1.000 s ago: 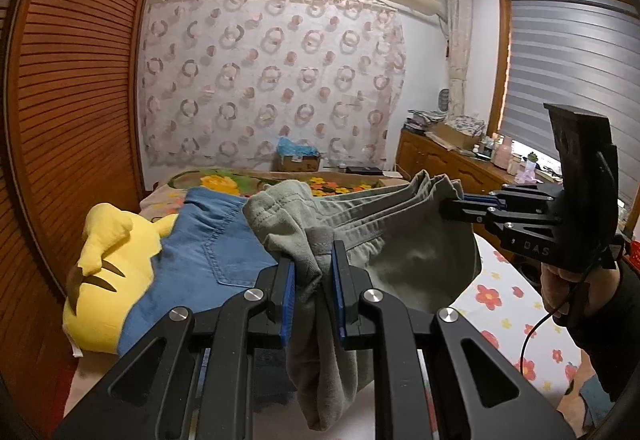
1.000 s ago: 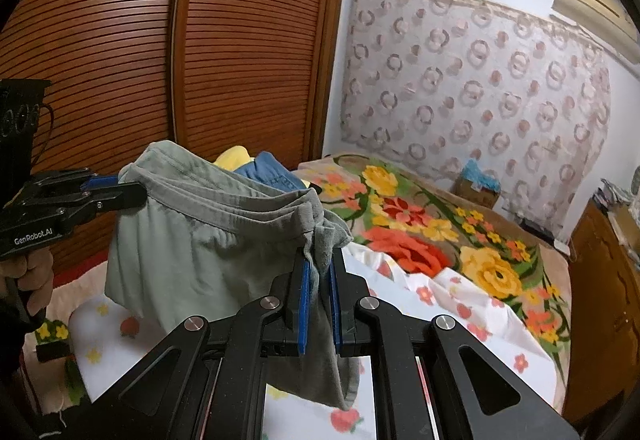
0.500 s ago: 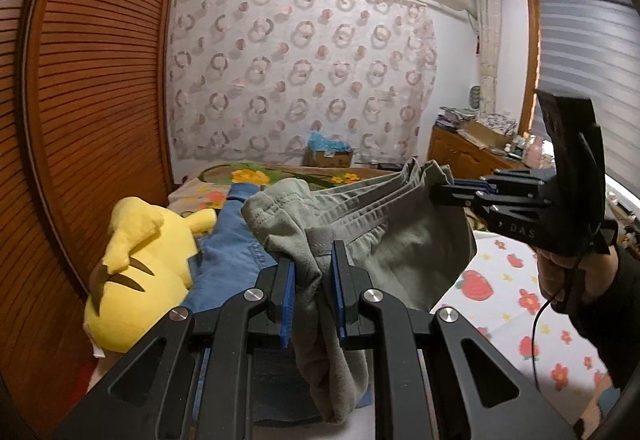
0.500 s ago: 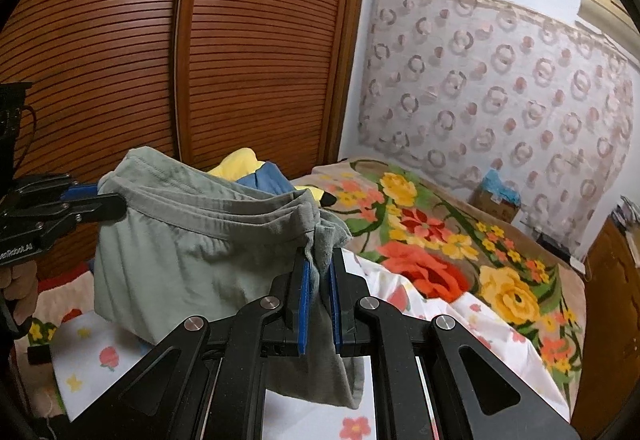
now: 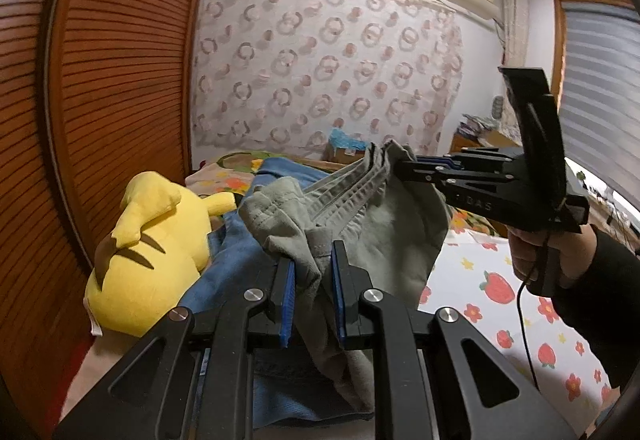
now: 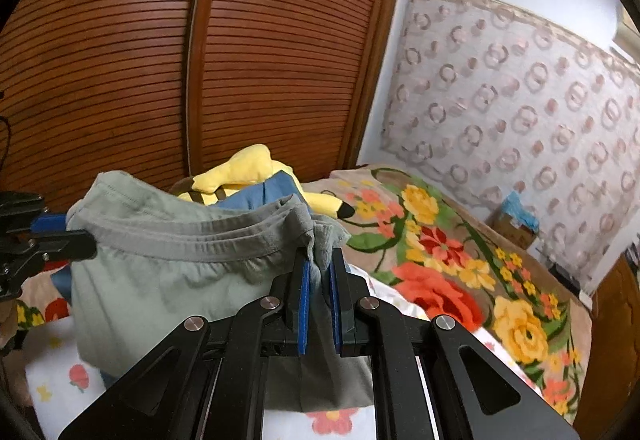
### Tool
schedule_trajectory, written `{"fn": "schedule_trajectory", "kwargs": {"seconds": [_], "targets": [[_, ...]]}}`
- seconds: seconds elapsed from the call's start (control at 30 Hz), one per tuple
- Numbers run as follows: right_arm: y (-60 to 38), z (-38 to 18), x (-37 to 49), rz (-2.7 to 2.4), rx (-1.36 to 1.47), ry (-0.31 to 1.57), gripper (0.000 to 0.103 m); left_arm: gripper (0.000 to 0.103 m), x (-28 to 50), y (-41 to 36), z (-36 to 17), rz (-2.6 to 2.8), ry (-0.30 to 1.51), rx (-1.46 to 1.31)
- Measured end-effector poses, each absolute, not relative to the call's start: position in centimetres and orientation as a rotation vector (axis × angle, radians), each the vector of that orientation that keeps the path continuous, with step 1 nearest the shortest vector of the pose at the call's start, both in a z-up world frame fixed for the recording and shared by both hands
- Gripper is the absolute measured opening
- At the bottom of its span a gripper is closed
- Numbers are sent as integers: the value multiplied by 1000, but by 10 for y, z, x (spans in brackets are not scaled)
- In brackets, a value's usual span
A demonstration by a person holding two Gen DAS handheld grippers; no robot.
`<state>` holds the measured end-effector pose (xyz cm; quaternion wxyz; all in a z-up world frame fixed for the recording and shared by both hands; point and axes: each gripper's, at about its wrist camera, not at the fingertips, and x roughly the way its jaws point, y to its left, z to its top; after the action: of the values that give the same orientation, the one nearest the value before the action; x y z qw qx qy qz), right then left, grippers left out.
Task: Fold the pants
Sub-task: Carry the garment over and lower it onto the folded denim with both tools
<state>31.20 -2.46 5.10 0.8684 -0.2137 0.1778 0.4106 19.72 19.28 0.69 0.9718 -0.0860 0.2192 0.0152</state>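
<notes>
The grey-green pants (image 5: 384,228) hang in the air above the bed, stretched by the waistband between both grippers. My left gripper (image 5: 313,260) is shut on one end of the waistband; it shows at the left edge of the right wrist view (image 6: 76,240). My right gripper (image 6: 319,260) is shut on the other end; it shows in the left wrist view (image 5: 400,164), held by a hand. The pants (image 6: 160,272) hang folded below the waistband. Their lower ends are hidden behind the grippers.
A yellow plush toy (image 5: 148,252) and blue jeans (image 5: 228,268) lie on the bed by the wooden slatted wardrobe (image 6: 160,60). A white strawberry-print sheet (image 5: 500,288) and a floral blanket (image 6: 440,260) cover the bed. A cardboard box (image 6: 516,228) sits at the far wall.
Both grippers have swung left toward the wardrobe with the pants still stretched between them. The plush toy and jeans sit closer in view.
</notes>
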Motion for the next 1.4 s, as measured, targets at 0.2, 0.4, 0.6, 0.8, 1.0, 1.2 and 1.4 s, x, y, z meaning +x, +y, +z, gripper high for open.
{"fn": "schedule_trajectory", "kwargs": {"seconds": [0.2,0.4,0.6,0.8,1.0,1.2,1.4], "targets": [[-9,53,323,901,-471,352,9,17,194,203,-1,80,436,-244],[1,49,330,939,-484,338,9,17,190,205,-5,95,444,-248],[12,45,336,975,-500,334,8,17,181,204,-8,116,436,-255],[17,42,345,993,-507,343,8,17,175,205,-11,145,426,-282],[22,39,350,1009,-511,385,8,17,173,204,-21,187,458,-293],[13,40,364,994,-474,473,19,18,175,208,-28,205,480,-300],[-9,48,367,984,-421,512,23,18,176,209,-31,212,489,-297]]}}
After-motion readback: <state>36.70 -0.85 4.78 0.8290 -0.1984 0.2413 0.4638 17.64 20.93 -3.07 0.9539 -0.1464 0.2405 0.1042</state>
